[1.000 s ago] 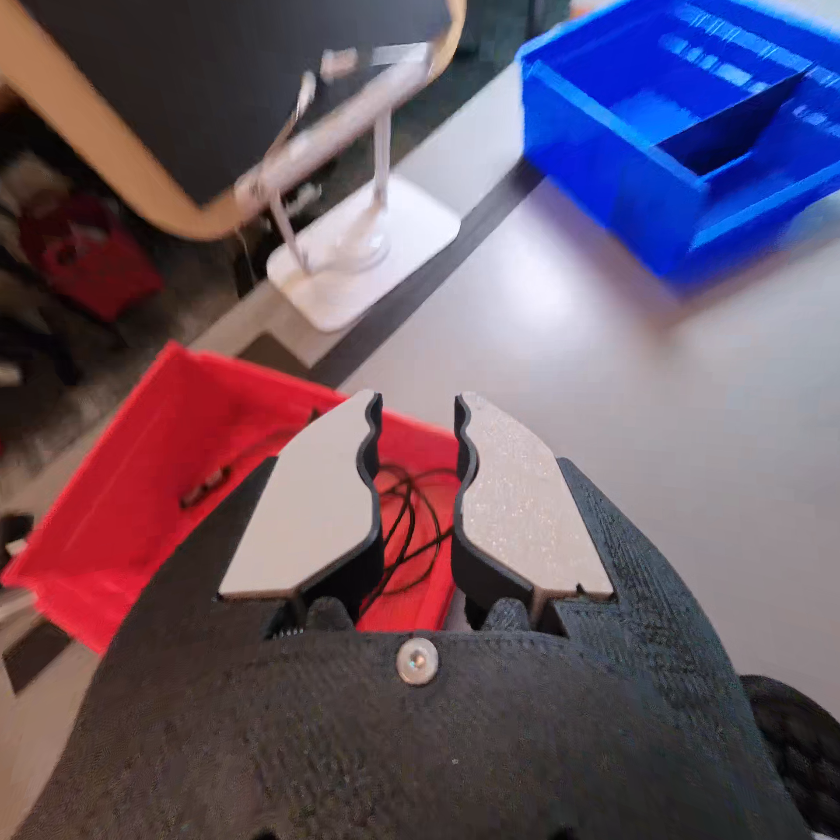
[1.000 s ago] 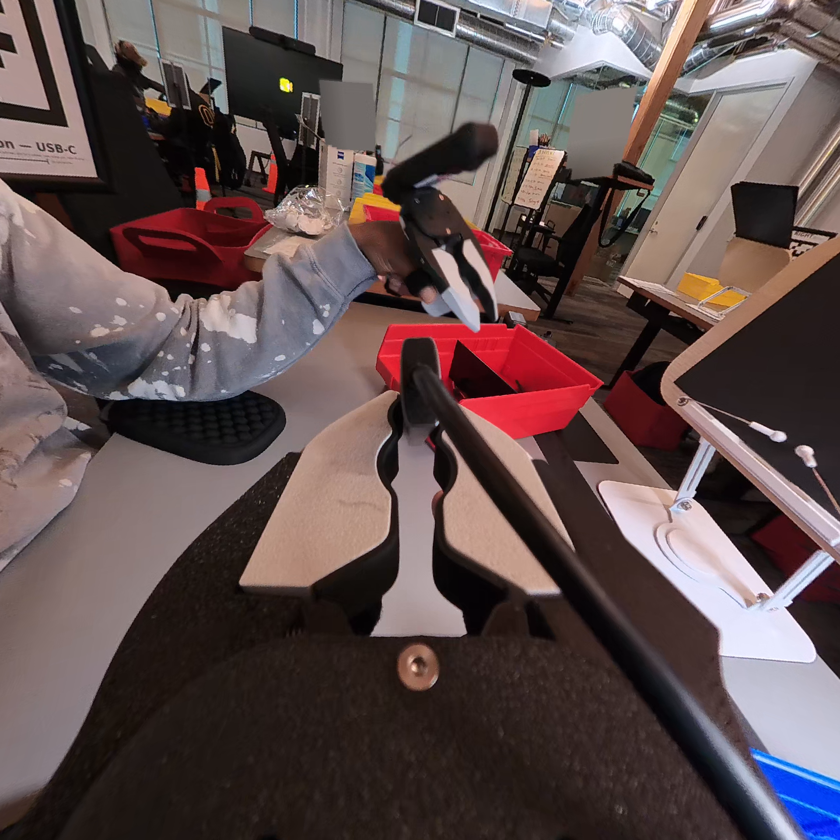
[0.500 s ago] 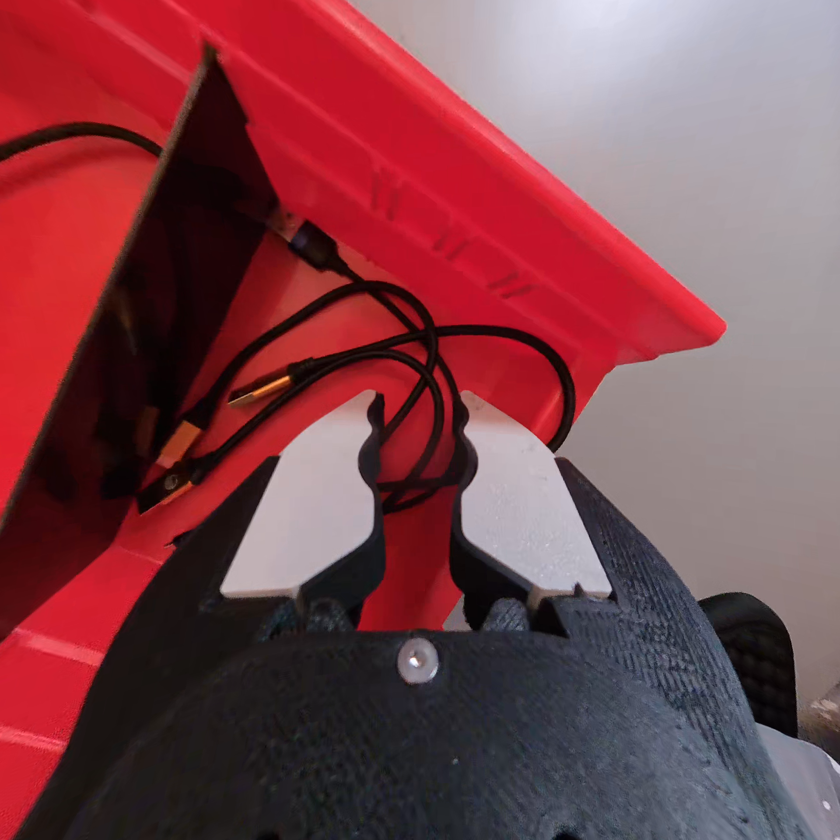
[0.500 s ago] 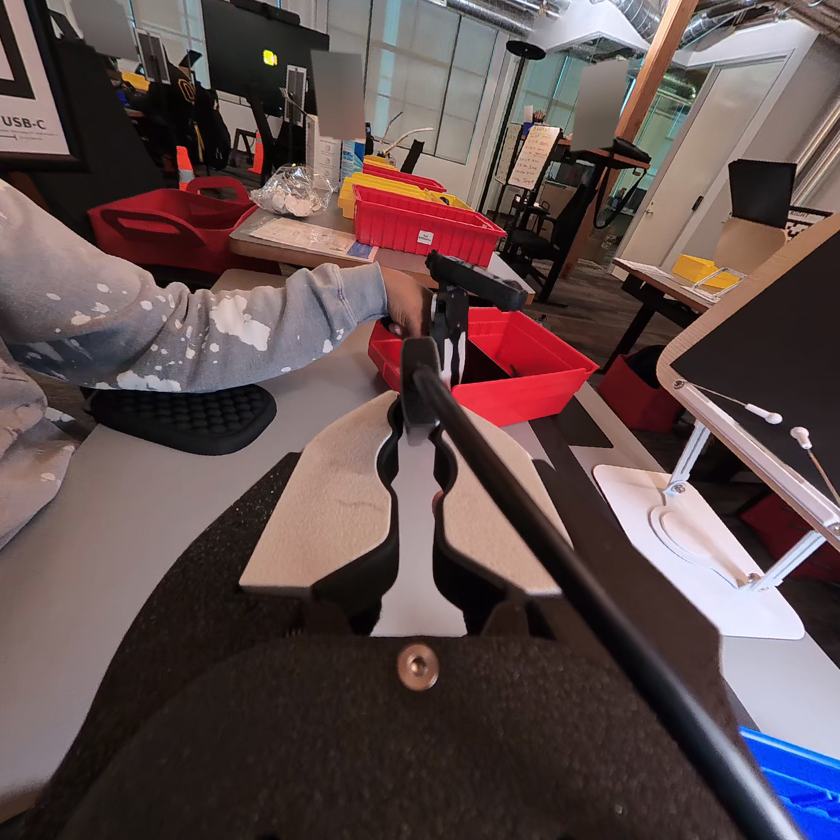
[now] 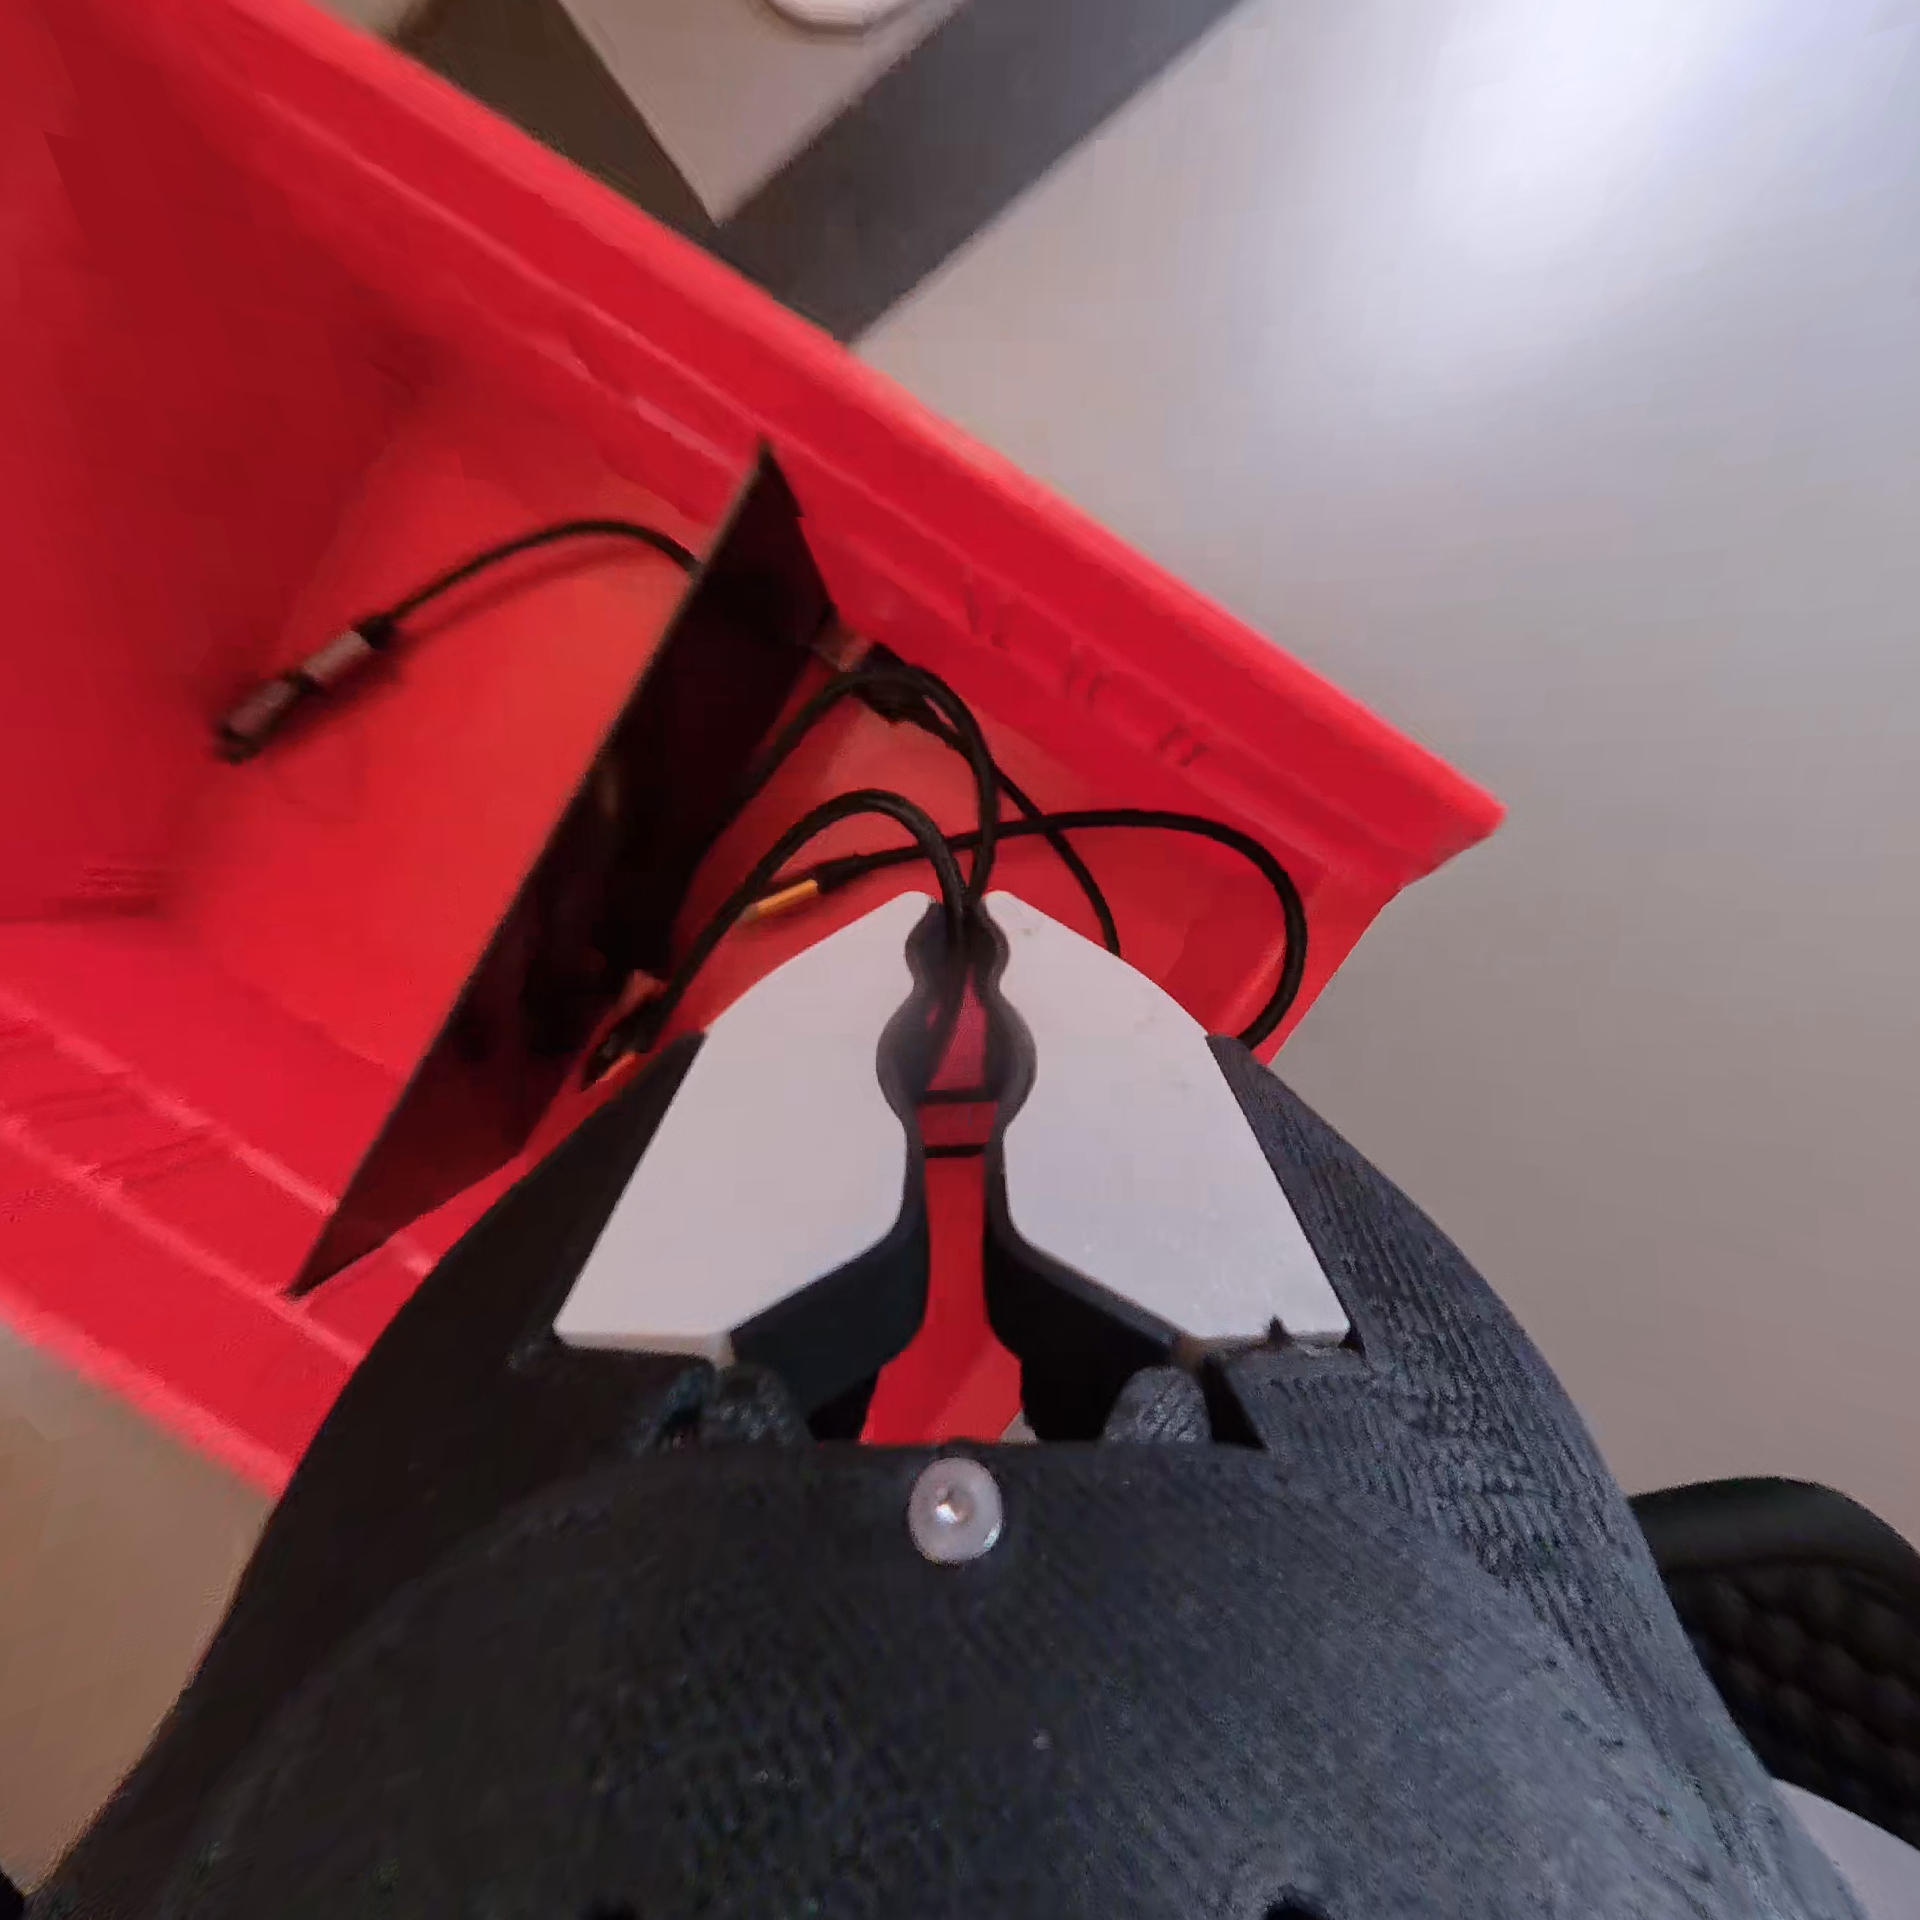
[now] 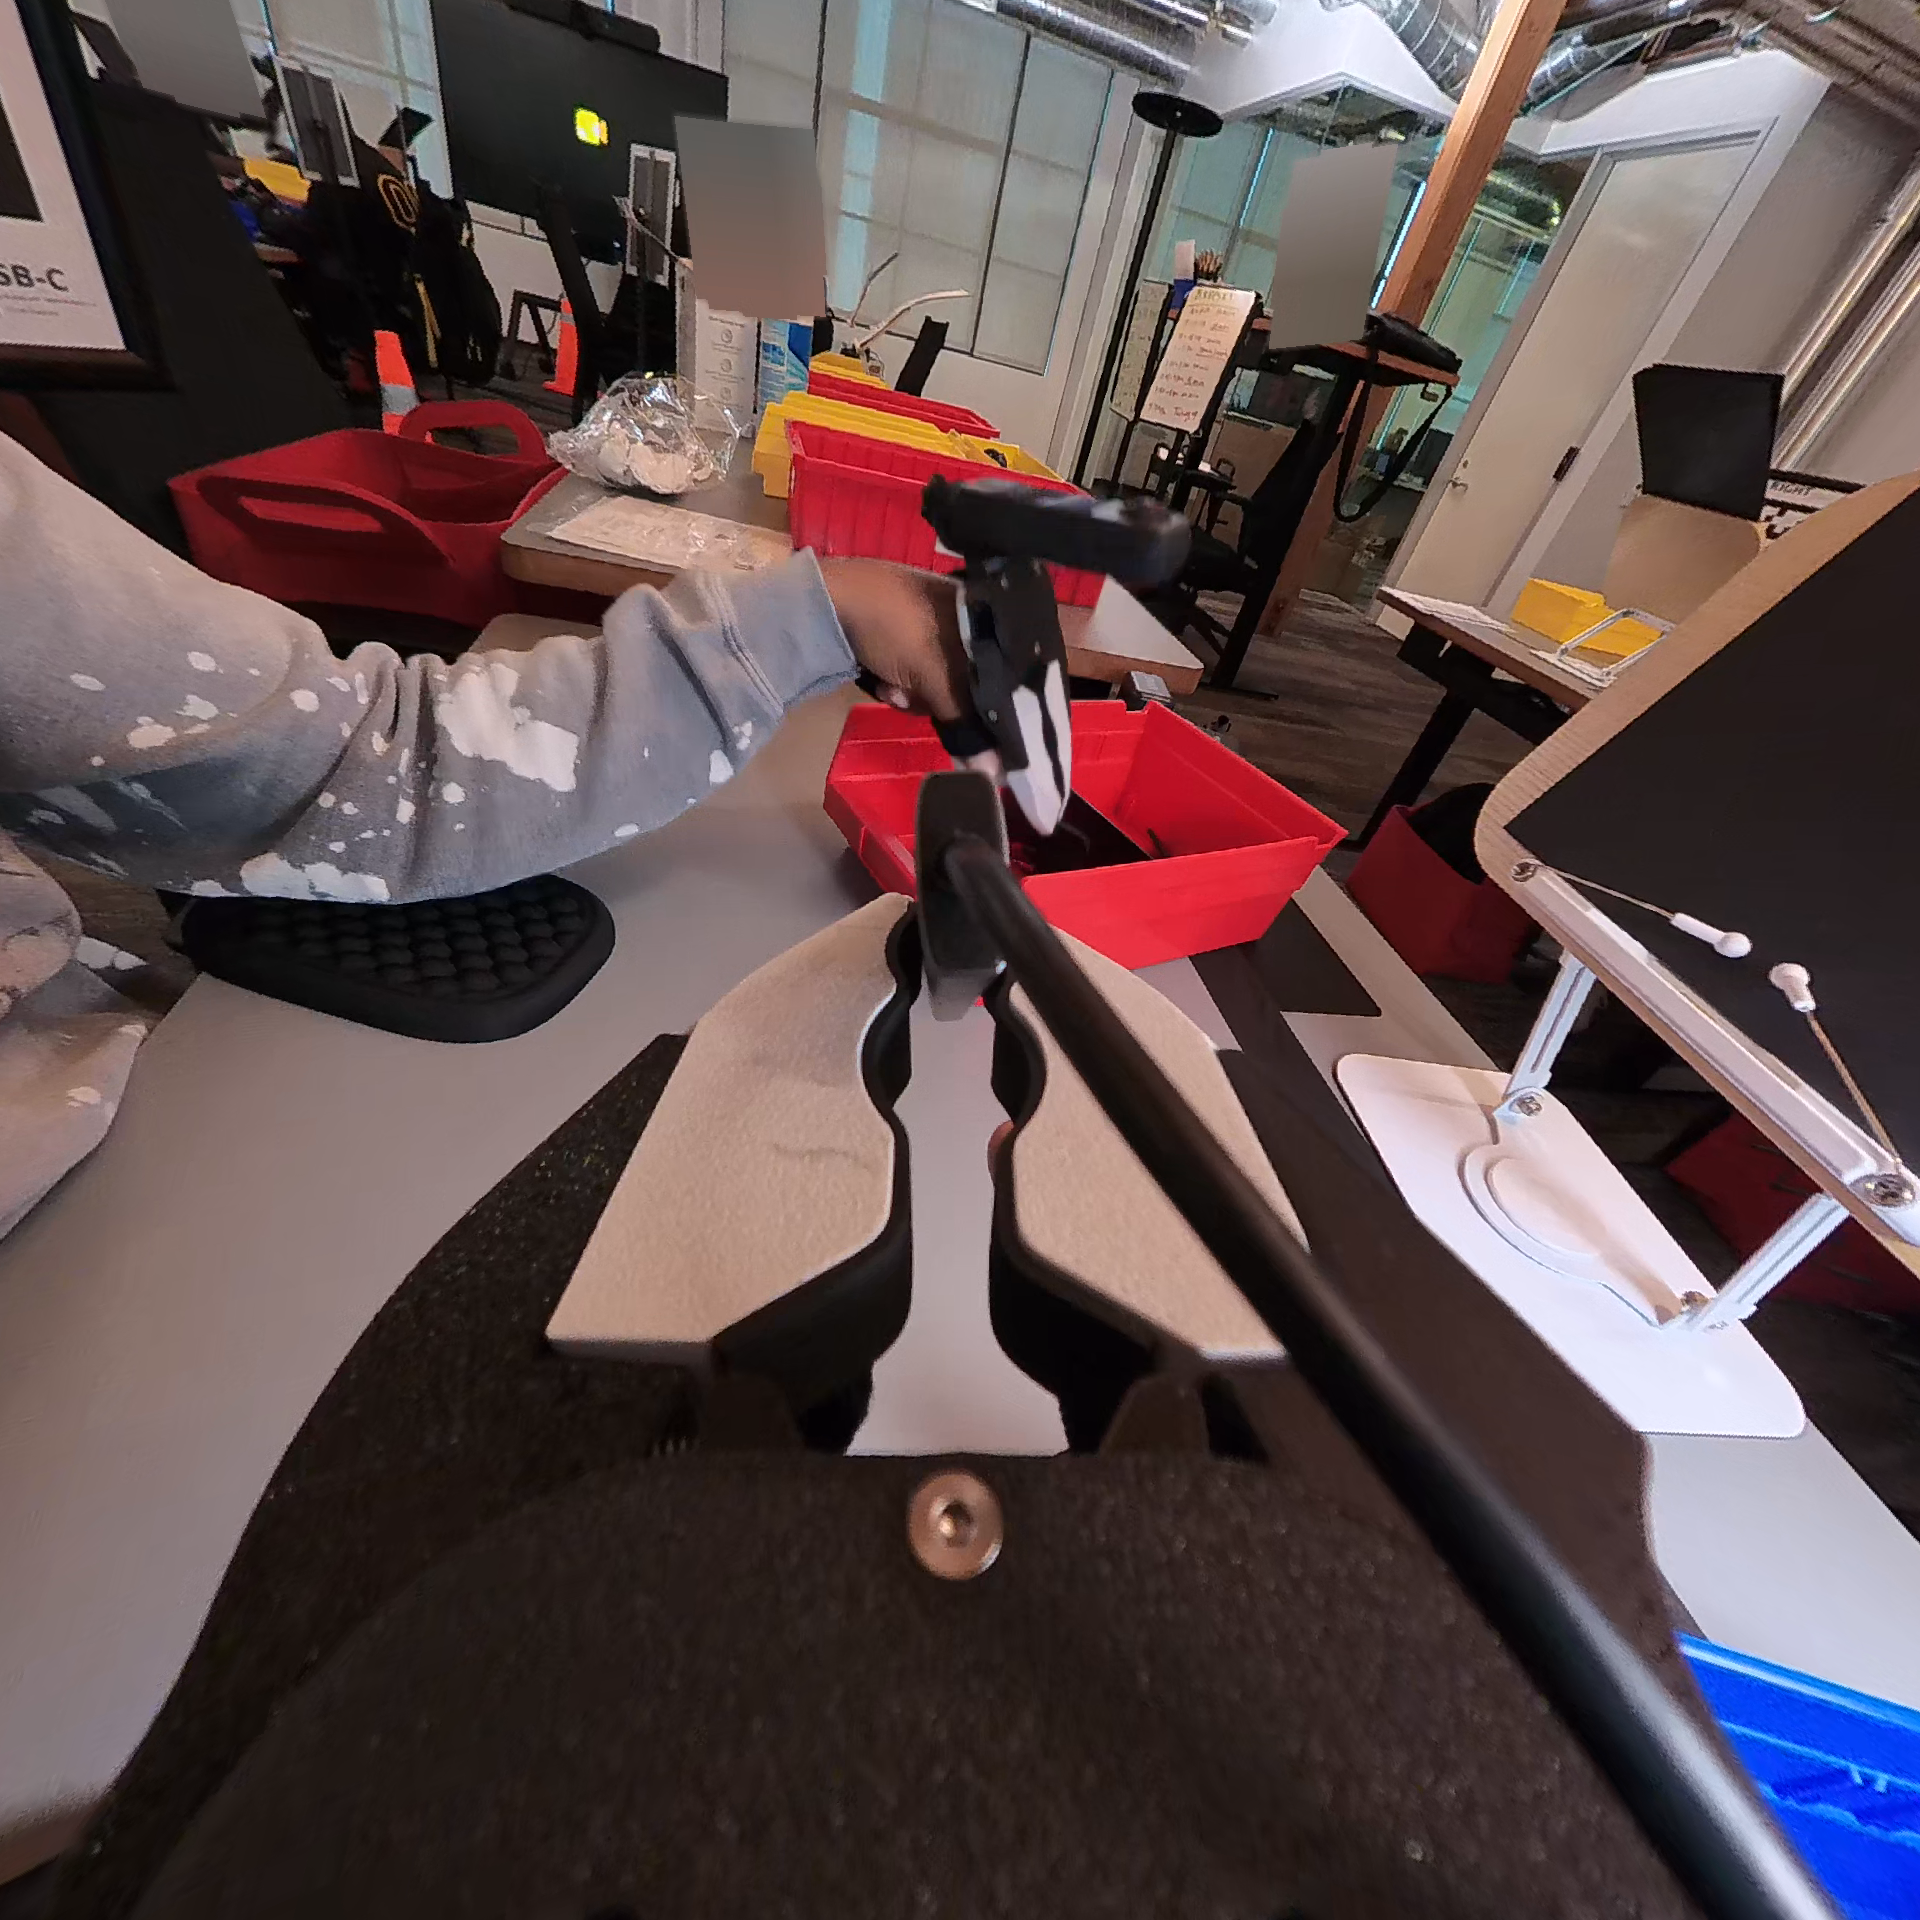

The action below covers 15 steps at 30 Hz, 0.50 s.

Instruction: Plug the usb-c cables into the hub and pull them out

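Grey table (image 6: 312, 1143), tall windows (image 6: 935, 187), wooden post (image 6: 1455, 177)

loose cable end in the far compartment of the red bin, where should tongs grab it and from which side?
Grip the loose cable by its stiff connector end, not the thin cord: it lies flat and alone on the red bin floor, left of the black divider. Come straight down from above, probably closing across its short width; the bin walls block any side approach.

Black wrist pad (image 6: 400, 961) nr white stand (image 6: 1558, 1236), blue bin (image 6: 1839, 1766).

L hand-held gripper (image 5: 961, 920) now clamped on cables (image 5: 966, 852).
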Available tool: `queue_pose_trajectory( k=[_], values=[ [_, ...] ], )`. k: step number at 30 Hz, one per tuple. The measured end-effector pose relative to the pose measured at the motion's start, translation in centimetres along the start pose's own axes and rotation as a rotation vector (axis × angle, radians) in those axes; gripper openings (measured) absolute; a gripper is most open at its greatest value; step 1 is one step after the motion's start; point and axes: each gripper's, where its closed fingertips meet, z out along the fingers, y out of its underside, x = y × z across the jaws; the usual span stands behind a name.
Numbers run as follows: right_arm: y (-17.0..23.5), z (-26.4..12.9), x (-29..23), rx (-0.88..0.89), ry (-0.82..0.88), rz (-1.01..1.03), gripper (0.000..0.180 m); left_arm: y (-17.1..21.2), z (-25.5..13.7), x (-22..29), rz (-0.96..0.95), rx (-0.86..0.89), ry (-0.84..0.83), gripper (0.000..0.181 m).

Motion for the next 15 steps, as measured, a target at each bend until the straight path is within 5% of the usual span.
queue_pose_trajectory(
  k=[1, 5, 15],
  values=[
    [0.0, 0.0, 0.0, 0.000, 0.001, -0.001, 0.010, -0.8, -1.2, 0.0, 0.007, 0.045, -0.027, 0.005],
    [0.0, 0.0, 0.0, 0.001, 0.003, 0.000, 0.010, -2.9, -5.0, 0.4, 0.046, 0.176, -0.111, 0.005],
    [0.1, -0.2, 0.3, -0.002, 0.012, 0.004, 0.010, -4.2, -7.1, 0.2, 0.050, 0.294, -0.129, 0.004]
  ],
)
